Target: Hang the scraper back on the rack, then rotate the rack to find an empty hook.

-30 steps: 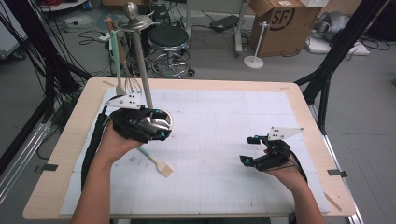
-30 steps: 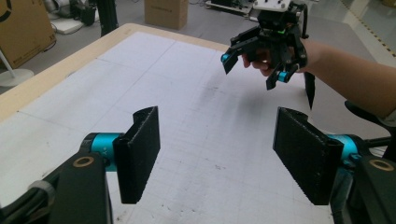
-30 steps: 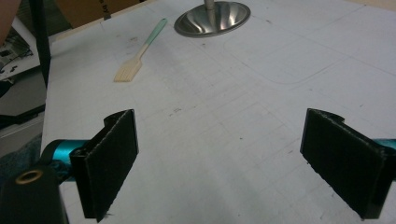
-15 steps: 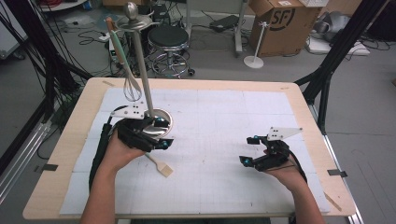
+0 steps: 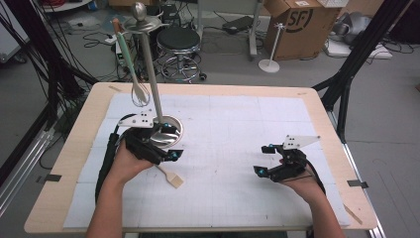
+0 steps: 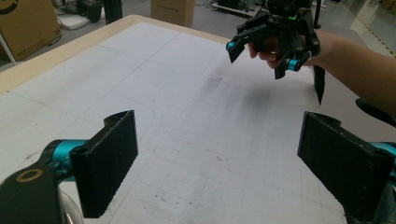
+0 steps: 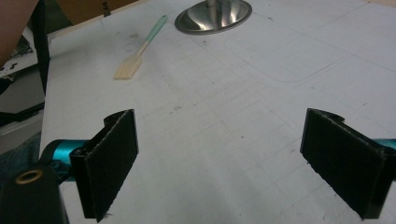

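Note:
A steel stand [image 5: 150,74] with a round base [image 5: 171,130] rises at the left of the table, and a wire whisk [image 5: 139,91] hangs from its top. A small spatula [image 5: 172,179] with a green handle lies flat on the mat, just nearer than my left hand. My left gripper [image 5: 168,146] hovers beside the base and points to the right. Its jaws have just been opening and stand wide with nothing between them [image 6: 215,163]. My right gripper [image 5: 261,158] rests low at the right, open and empty [image 7: 219,163], facing the spatula [image 7: 137,56] and the base [image 7: 213,16].
A white gridded mat [image 5: 237,129] covers the wooden table [image 5: 69,163]. Beyond the far edge stand a stool [image 5: 178,42], a cardboard box [image 5: 292,22] and black tripod legs [image 5: 356,54]. Cables trail on the floor at the left.
The left gripper's jaws have spread wider and the hand has eased slightly toward the near edge. The spatula lies where it was. The right hand has not moved.

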### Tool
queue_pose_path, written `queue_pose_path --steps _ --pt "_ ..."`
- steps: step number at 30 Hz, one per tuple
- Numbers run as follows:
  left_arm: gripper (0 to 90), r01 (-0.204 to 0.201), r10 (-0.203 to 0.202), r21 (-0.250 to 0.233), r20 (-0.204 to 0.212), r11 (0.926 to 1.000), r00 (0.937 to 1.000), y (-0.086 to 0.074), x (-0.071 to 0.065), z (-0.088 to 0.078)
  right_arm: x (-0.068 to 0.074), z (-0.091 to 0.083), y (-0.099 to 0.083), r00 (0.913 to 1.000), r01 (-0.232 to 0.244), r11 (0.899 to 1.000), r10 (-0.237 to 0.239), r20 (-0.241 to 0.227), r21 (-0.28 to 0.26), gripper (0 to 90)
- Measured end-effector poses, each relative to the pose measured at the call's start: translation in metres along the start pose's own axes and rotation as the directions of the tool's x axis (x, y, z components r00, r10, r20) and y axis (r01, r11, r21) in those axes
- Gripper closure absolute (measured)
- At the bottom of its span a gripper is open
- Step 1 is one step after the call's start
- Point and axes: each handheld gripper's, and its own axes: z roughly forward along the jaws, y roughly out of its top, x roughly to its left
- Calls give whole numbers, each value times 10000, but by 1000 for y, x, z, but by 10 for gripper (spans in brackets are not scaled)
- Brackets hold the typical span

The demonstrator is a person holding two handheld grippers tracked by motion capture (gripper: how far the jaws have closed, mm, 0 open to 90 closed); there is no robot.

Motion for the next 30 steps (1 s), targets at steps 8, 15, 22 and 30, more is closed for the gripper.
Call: queue_pose_path --steps 8,15,22,30 --pt "77 -32 32 29 70 10000 10000 0 -1 1 0 -1 0 10000 8 10000 -8 1 -17 111" --pt "69 -18 13 214 203 9998 9998 -1 -2 8 -2 -3 -1 10000 -36 9999 36 24 -141 111" --pt "69 59 -62 229 137 9997 9999 -3 0 7 -2 -2 -1 10000 -8 10000 8 -12 -93 111" --pt "68 59 -61 270 64 9996 10000 -3 -1 9 -2 -2 -1 10000 -38 9999 38 -23 -106 111"
